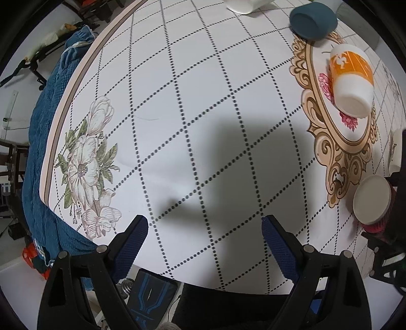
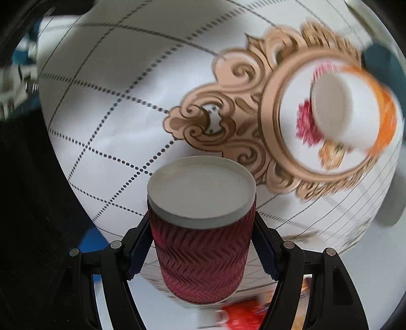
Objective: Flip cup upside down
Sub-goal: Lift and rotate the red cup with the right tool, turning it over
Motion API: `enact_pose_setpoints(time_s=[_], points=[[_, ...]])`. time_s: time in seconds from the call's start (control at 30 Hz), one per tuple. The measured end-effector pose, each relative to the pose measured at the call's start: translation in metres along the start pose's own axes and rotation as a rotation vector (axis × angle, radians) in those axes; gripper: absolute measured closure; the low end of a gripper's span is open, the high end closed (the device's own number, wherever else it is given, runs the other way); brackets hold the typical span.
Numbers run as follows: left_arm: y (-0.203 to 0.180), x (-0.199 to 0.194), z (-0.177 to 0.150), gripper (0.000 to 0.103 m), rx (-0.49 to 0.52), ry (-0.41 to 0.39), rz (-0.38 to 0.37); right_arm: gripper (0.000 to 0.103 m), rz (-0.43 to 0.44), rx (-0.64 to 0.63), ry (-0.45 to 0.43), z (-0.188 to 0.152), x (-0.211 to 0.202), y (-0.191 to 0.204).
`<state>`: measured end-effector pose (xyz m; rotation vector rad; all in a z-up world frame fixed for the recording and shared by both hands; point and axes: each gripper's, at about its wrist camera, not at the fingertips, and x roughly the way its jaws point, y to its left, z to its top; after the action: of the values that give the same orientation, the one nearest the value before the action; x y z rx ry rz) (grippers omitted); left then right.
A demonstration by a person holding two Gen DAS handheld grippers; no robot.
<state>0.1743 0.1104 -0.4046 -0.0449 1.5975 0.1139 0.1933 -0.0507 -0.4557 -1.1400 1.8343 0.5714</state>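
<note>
Red ribbed paper forms the wall of the cup [image 2: 201, 256], which sits clamped between the 2 blue pads of the right gripper [image 2: 203, 247]. Its grey-white flat base faces the right wrist camera, and its open end points away from the lens, toward a blurred red object [image 2: 241, 318] at the lower edge. Both pads [image 2: 266, 253] press against the ribbed wall just below the base. Whether the cup touches the table cannot be told from this view. In the left wrist view the same cup [image 1: 371, 200] shows at the right edge, base toward the lens, with black gripper parts beside it.

Behind the cup lies the table [image 2: 101, 114], covered in a white cloth with dotted diamond lines and a tan scrolled oval frame. Inside that frame an orange and white cup [image 1: 352, 81] stands upside down, blurred in the right wrist view. A dark teal cup [image 1: 313, 21] lies on its side just beyond the frame, near a white container [image 1: 243, 6] at the top edge.

Over bare cloth the left gripper [image 1: 205, 228] hovers with its 2 fingers spread wide, holding nothing, and casts a dark shadow ahead. A printed flower [image 1: 86, 165] sits near the table's left rim, with blue fabric [image 1: 48, 142] beyond it.
</note>
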Motion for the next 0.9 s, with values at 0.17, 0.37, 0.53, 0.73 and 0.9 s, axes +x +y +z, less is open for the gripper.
enact_pose_setpoints(time_s=[0.17,0.37,0.53,0.73,0.9], points=[[-0.014,0.002,-0.002,0.011,0.021,-0.002,0.010,0.028,0.152,0.156,0.009,-0.006,0.015,-0.026],[-0.031,0.001,-0.006,0.011,0.039,-0.001,0.016,0.028,0.299,0.318,0.001,-0.001,0.031,-0.083],[-0.038,-0.001,-0.010,0.011,0.052,0.000,0.016,0.028,0.391,0.430,-0.014,-0.010,0.041,-0.114],[-0.052,-0.007,-0.012,0.011,0.068,-0.004,0.014,0.027,0.446,0.521,-0.015,-0.023,0.056,-0.147],[-0.061,-0.012,-0.008,0.011,0.076,-0.007,0.015,0.014,0.423,0.538,-0.049,-0.028,0.047,-0.165]])
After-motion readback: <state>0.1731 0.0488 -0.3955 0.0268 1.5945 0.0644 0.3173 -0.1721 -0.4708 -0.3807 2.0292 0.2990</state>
